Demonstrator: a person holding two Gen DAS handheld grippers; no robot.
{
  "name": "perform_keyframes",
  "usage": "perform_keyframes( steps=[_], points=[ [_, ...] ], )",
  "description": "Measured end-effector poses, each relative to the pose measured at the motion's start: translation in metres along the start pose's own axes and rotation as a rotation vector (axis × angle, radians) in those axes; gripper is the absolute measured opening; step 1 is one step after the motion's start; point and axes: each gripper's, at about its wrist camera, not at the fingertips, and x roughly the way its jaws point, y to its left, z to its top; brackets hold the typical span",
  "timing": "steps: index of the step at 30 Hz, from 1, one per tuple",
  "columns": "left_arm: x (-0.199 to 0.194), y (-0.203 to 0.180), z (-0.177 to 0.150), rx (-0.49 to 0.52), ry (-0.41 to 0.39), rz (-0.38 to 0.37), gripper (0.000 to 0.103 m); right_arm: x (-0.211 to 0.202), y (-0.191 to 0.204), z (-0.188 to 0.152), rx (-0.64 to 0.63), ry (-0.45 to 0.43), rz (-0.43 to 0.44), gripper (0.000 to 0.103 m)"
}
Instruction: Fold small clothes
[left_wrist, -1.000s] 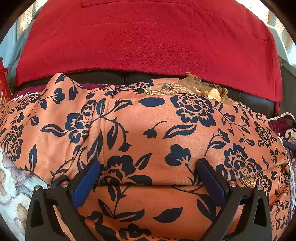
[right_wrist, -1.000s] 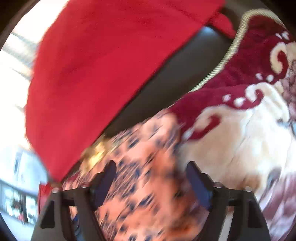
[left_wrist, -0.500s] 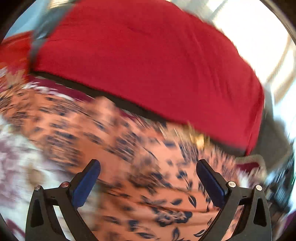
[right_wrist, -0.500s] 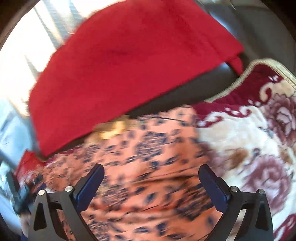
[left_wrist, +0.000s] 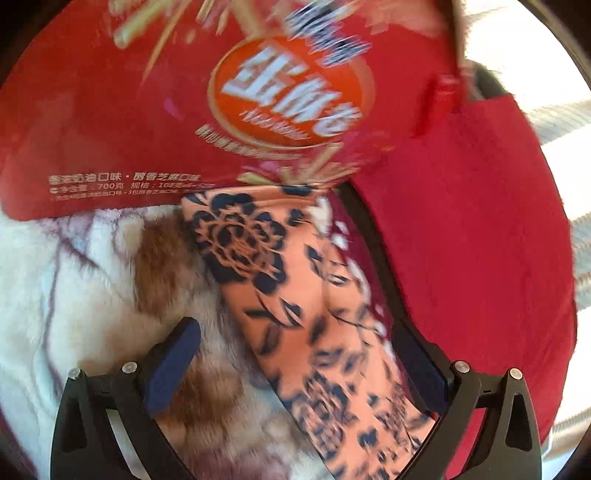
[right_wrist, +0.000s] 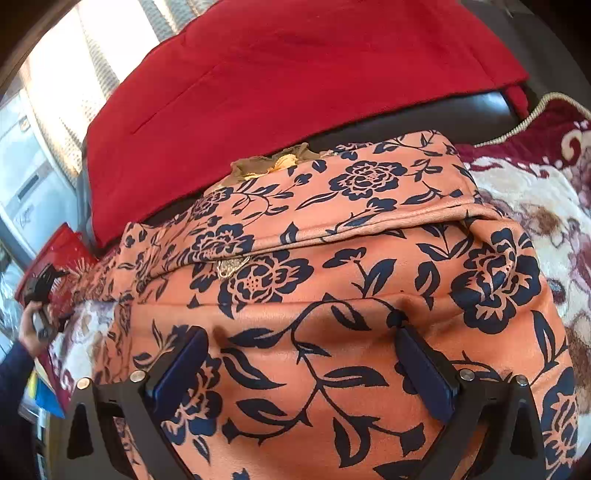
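Observation:
The small garment (right_wrist: 332, 258) is orange cloth with navy flowers, lying on a plush blanket, with one layer folded over the other and a gold-brown lace trim (right_wrist: 273, 166) at its far edge. My right gripper (right_wrist: 303, 365) hovers open just above its near part, nothing pinched between the blue pads. In the left wrist view one narrow end of the garment (left_wrist: 295, 295) runs diagonally between the fingers of my open left gripper (left_wrist: 295, 354), which grips nothing. A hand holds the left gripper (right_wrist: 40, 288) at the garment's far left end.
A red printed snack bag (left_wrist: 166, 110) lies close ahead of the left gripper, touching the garment's end. A red cloth (right_wrist: 295, 74) drapes the dark sofa back (right_wrist: 461, 107) behind. The cream and maroon floral blanket (right_wrist: 535, 192) spreads to the right.
The left gripper swung from the garment's middle to its left end beside the red bag, rolling as it went. The right gripper's jaws widened and it moved over the garment's middle.

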Motion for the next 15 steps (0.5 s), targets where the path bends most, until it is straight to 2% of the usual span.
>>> perform_keyframes(
  steps=[1,2,3,4,5,6,7,9,12,14,15],
  points=[
    [0.004,-0.001,0.002,0.004,-0.01,0.011,0.102,0.0,0.002,-0.003,-0.012,-0.005,-0.007,0.102],
    [0.006,-0.006,0.004,0.025,-0.026,0.034,0.091,0.014,0.014,-0.004,-0.021,-0.012,-0.014,0.103],
    [0.009,-0.011,0.004,0.055,-0.029,0.073,0.074,0.007,0.012,-0.005,-0.025,-0.017,-0.018,0.103],
    [0.016,-0.013,0.007,0.083,-0.014,0.159,0.019,0.006,0.011,-0.006,-0.029,-0.024,-0.023,0.103],
    [0.017,-0.009,0.011,0.081,-0.008,0.21,0.005,0.003,0.01,-0.007,-0.029,-0.027,-0.022,0.103],
    [0.017,-0.01,0.012,0.07,-0.01,0.199,0.005,0.005,0.011,-0.005,-0.027,-0.029,-0.02,0.103],
    [0.012,-0.021,0.01,0.116,-0.029,0.217,0.005,0.001,0.008,-0.006,-0.019,-0.035,-0.008,0.103],
    [-0.004,-0.055,-0.005,0.278,-0.098,0.221,0.004,0.009,0.009,-0.007,-0.007,-0.047,0.011,0.103],
    [-0.04,-0.127,-0.054,0.52,-0.177,0.114,0.005,0.007,0.005,-0.009,0.006,-0.065,0.034,0.103],
    [-0.066,-0.182,-0.104,0.685,-0.222,0.012,0.004,0.004,0.002,-0.009,0.015,-0.073,0.05,0.103],
    [-0.079,-0.213,-0.138,0.761,-0.224,-0.066,0.004,0.004,0.001,-0.009,0.023,-0.078,0.061,0.103]
  ],
)
